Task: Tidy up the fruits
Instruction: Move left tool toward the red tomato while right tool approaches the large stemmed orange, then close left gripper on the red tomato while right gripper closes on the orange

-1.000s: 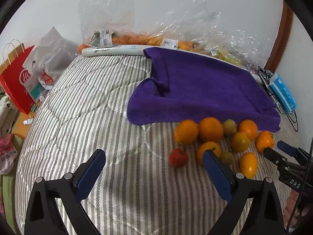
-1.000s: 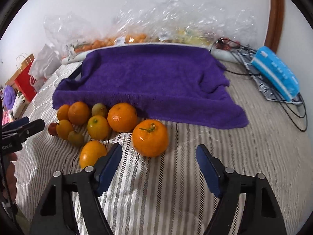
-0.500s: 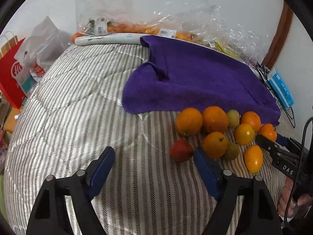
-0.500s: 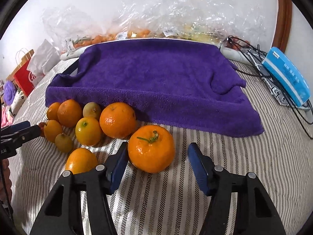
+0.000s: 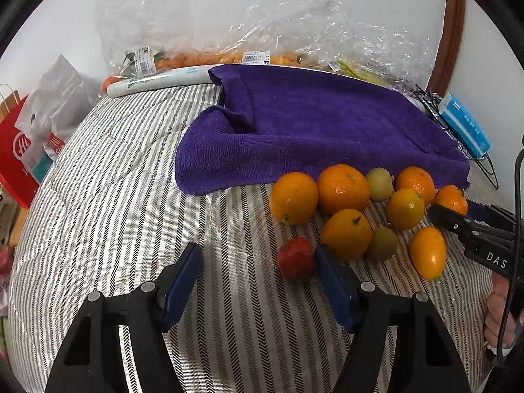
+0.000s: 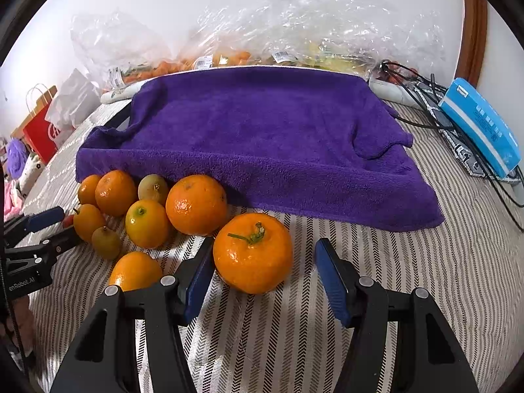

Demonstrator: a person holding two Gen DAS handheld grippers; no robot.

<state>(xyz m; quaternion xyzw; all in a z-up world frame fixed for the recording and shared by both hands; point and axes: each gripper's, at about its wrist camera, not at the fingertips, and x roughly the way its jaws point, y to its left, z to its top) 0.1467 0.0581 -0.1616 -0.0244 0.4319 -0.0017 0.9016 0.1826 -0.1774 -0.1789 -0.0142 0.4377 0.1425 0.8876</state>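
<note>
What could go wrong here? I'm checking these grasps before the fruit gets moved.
1. The left gripper is closing with the strawberry against only its right finger; it may push the berry aside or bruise it.
2. The right gripper straddles the stemmed mandarin with a gap at one pad; the round fruit could roll on the striped quilt.

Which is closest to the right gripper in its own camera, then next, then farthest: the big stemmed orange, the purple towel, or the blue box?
1. Stemmed orange, right between the fingers.
2. Purple towel, just behind it.
3. Blue box, far right.
</note>
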